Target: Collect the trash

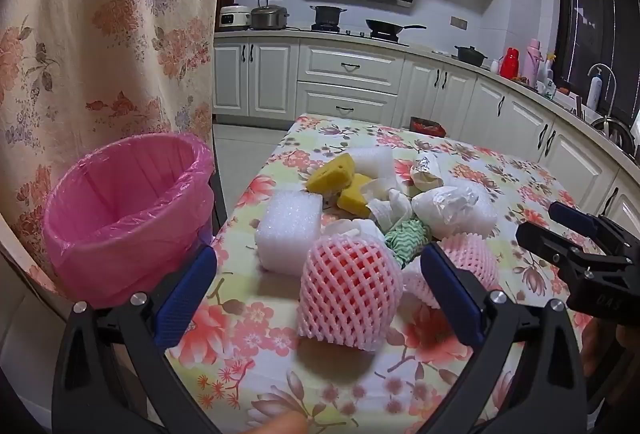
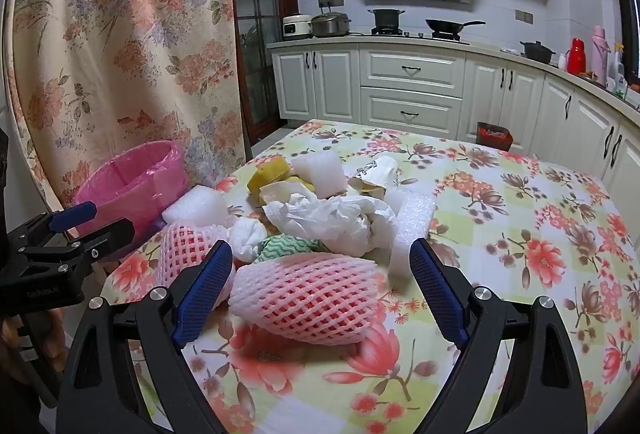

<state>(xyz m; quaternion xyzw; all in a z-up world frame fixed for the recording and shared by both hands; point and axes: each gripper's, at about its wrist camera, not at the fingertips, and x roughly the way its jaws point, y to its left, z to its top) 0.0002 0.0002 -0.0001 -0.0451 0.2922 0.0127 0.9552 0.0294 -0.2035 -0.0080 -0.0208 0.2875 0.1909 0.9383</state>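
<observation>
A heap of trash lies on the floral tablecloth (image 2: 520, 234): white foam blocks (image 1: 288, 230), yellow sponges (image 1: 332, 174), crumpled white paper (image 2: 320, 218) and a green-and-white rag (image 2: 284, 248). In the left wrist view my left gripper (image 1: 319, 252) is open around an upright pink foam net (image 1: 348, 290), pads clear of it. In the right wrist view my right gripper (image 2: 320, 250) is open around a second pink foam net (image 2: 308, 298), which lies on its side untouched. A bin with a pink liner (image 1: 128, 210) stands off the table's left edge.
A floral curtain (image 1: 100, 34) hangs behind the bin. Each gripper shows in the other's view, the right gripper (image 1: 540, 224) and the left gripper (image 2: 106, 218). A white foam strip (image 2: 412, 230) leans by the right finger. Kitchen cabinets (image 2: 408, 90) and a red box (image 2: 494, 136) lie beyond the table.
</observation>
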